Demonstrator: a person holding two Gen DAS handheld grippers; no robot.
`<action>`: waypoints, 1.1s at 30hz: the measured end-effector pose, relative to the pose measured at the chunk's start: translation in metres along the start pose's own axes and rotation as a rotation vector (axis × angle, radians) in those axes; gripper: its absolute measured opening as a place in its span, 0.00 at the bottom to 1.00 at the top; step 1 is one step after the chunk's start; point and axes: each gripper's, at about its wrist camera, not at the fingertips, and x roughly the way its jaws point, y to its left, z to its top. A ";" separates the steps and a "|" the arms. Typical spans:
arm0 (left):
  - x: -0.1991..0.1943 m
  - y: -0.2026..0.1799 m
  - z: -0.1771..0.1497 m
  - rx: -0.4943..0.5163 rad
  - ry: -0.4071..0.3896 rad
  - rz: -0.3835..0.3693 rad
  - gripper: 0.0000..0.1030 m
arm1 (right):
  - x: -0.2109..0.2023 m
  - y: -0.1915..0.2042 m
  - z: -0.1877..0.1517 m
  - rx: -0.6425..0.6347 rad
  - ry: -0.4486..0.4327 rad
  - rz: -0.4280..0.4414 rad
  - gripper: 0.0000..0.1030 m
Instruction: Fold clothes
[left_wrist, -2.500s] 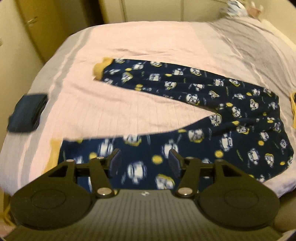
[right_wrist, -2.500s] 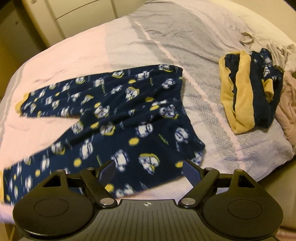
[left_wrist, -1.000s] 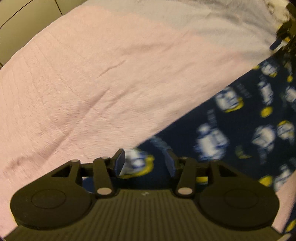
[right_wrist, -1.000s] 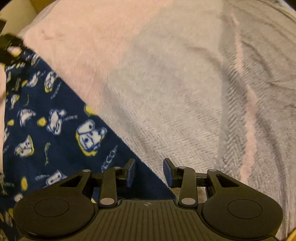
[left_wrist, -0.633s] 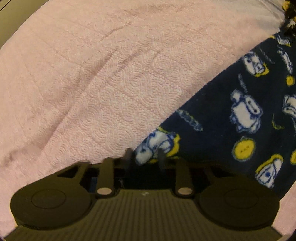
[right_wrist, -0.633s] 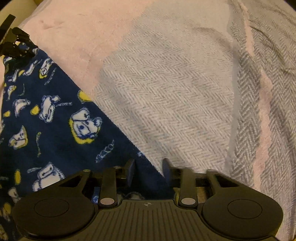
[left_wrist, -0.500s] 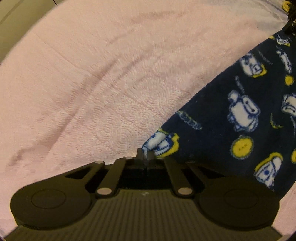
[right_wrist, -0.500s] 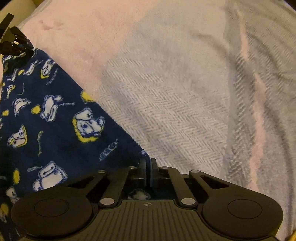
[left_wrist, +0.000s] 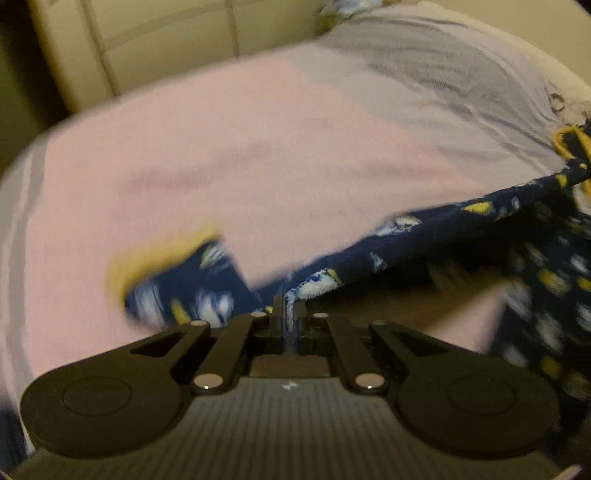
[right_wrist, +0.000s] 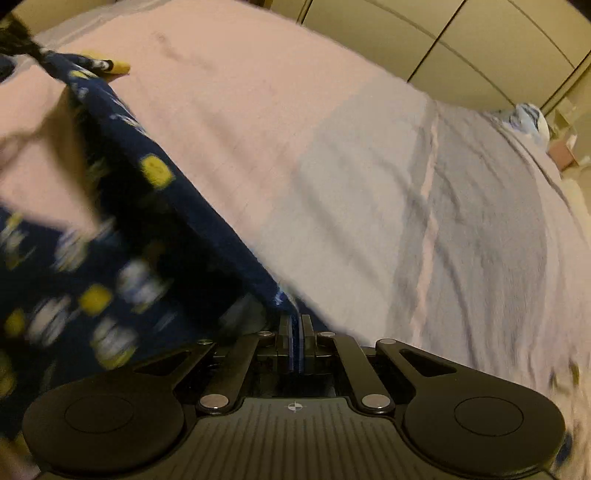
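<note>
The navy pyjama trousers (left_wrist: 424, 243) with white and yellow cartoon prints hang lifted above the bed. My left gripper (left_wrist: 286, 310) is shut on the far edge of one leg. A yellow cuff (left_wrist: 159, 254) dangles to its left. My right gripper (right_wrist: 295, 325) is shut on the trousers' edge near the waist, with the cloth (right_wrist: 122, 206) stretching away to the upper left, taut between both grippers. The left gripper's tip (right_wrist: 14, 44) shows at the far left of the right wrist view.
The bed (left_wrist: 229, 147) has a pink blanket with a grey section (right_wrist: 480, 206) towards the pillow end. Another navy and yellow garment (left_wrist: 572, 144) lies at the right edge. Cream cupboard doors (right_wrist: 461, 40) stand behind the bed.
Both grippers closed on the far edge of the trousers and have lifted it off the bed. The cloth now hangs stretched between them, and the views are blurred by motion.
</note>
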 end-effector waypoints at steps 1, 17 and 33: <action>-0.012 -0.008 -0.023 -0.034 0.037 -0.011 0.02 | -0.007 0.016 -0.012 -0.008 0.048 -0.003 0.00; -0.008 -0.012 -0.128 -0.708 0.174 0.076 0.47 | -0.028 0.030 -0.133 0.998 0.130 0.018 0.41; 0.061 -0.007 -0.128 -0.838 0.183 0.171 0.16 | 0.038 -0.079 -0.186 1.586 -0.249 0.179 0.41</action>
